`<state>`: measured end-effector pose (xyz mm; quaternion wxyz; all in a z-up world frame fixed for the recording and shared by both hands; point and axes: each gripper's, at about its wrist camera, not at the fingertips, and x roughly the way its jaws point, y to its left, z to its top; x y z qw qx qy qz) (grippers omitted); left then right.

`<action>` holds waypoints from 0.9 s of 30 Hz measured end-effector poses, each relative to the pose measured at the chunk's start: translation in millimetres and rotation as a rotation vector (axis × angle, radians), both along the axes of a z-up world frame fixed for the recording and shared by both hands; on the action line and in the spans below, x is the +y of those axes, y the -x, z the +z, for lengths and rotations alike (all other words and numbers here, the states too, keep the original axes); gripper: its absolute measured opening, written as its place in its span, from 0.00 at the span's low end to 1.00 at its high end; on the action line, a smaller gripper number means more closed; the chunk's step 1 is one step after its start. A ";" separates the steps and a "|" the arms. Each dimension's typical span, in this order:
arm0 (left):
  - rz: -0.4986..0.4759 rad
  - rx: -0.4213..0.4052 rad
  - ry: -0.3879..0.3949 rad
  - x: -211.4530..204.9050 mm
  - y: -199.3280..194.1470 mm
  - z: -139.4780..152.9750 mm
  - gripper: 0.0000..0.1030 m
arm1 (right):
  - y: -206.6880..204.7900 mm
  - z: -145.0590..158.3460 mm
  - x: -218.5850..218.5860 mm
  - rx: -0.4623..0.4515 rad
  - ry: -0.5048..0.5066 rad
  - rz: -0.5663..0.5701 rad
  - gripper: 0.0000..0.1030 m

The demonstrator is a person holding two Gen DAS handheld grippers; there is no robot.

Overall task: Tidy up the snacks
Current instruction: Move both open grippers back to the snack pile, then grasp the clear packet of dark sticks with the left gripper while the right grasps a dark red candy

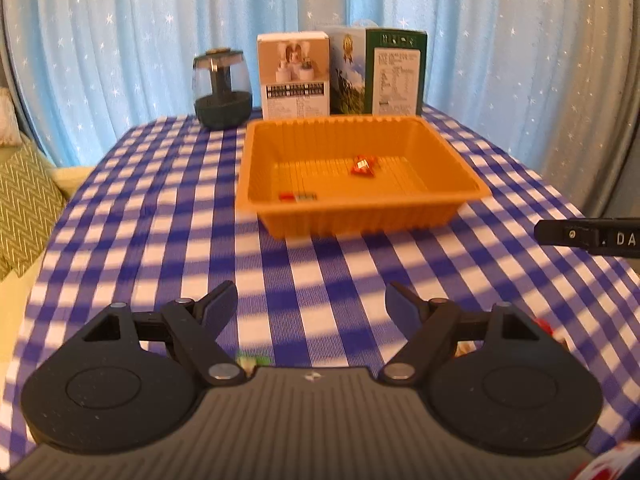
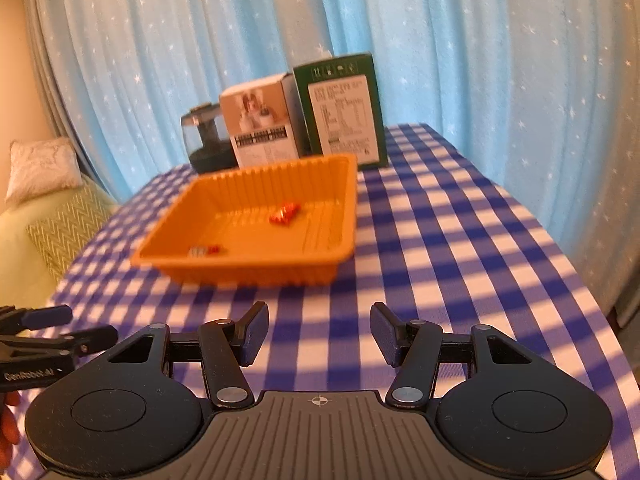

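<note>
An orange plastic tray (image 1: pixel 460 168) (image 2: pixel 168 254) stands on the blue checked table. Inside it lie a red wrapped candy (image 1: pixel 363 165) (image 2: pixel 285 213) and a small red-and-silver snack (image 1: pixel 298 197) (image 2: pixel 205 250). My left gripper (image 1: pixel 311 307) is open and empty, held above the cloth in front of the tray. My right gripper (image 2: pixel 316 334) is open and empty, to the right of the left one. A green-wrapped snack (image 1: pixel 254 359) peeks out under the left gripper's body. Something red (image 1: pixel 544 326) shows behind its right arm.
A dark glass jar (image 1: pixel 222 88) (image 2: pixel 204 140), a white box (image 1: pixel 295 74) (image 2: pixel 260 120) and a green box (image 1: pixel 394 72) (image 2: pixel 342 110) stand behind the tray. A blue starred curtain hangs behind. A sofa with cushions (image 1: pixel 24 200) lies to the left.
</note>
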<state>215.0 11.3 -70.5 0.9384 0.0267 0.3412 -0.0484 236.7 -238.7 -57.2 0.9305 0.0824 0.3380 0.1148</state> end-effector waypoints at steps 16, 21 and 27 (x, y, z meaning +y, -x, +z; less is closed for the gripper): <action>-0.017 0.121 0.016 -7.7 63.4 -44.6 0.75 | 77.0 -47.4 -19.7 0.158 0.024 -0.073 0.55; -0.026 0.113 0.008 -11.8 62.1 -45.5 0.70 | 74.5 -56.8 -10.8 0.175 0.038 -0.059 0.47; -0.038 0.107 0.023 -13.2 61.9 -46.7 0.65 | 75.0 -58.8 -6.0 0.165 0.077 -0.043 0.33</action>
